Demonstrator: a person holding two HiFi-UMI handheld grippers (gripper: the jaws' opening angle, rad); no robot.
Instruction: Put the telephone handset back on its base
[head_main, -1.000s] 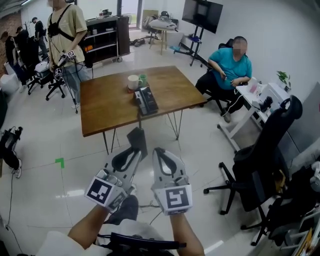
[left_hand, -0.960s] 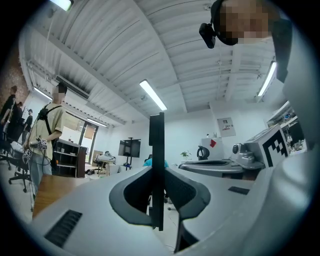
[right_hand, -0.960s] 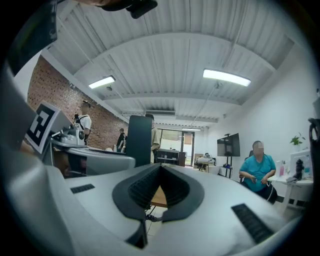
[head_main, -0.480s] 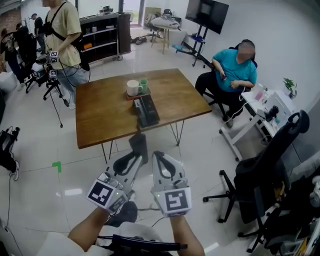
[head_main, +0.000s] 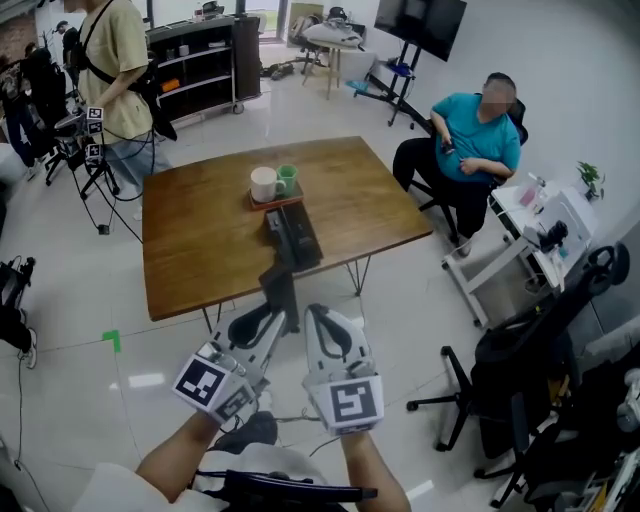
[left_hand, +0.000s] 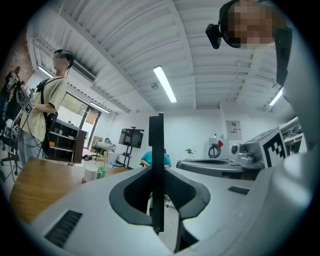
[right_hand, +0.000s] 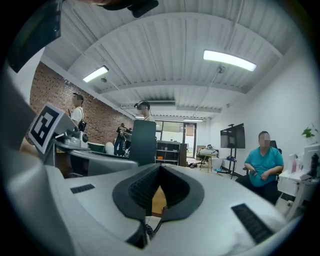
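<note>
Office floor with a wooden table (head_main: 200, 250) ahead. The black telephone base (head_main: 293, 235) sits toward the table's near edge, with a white mug (head_main: 263, 184) and a green cup (head_main: 287, 179) just beyond it. The left gripper (head_main: 272, 316) holds the black handset (head_main: 279, 284) upright, near that edge.
Left gripper view: jaws clamped on the flat, slab-like handset.
Right gripper view: the right gripper (right_hand: 159, 174) has its jaws closed with nothing between them.

Dark handset (head_main: 280, 287) upright (gripped edge-on); black base (head_main: 293, 235) lies flat beyond.
</note>
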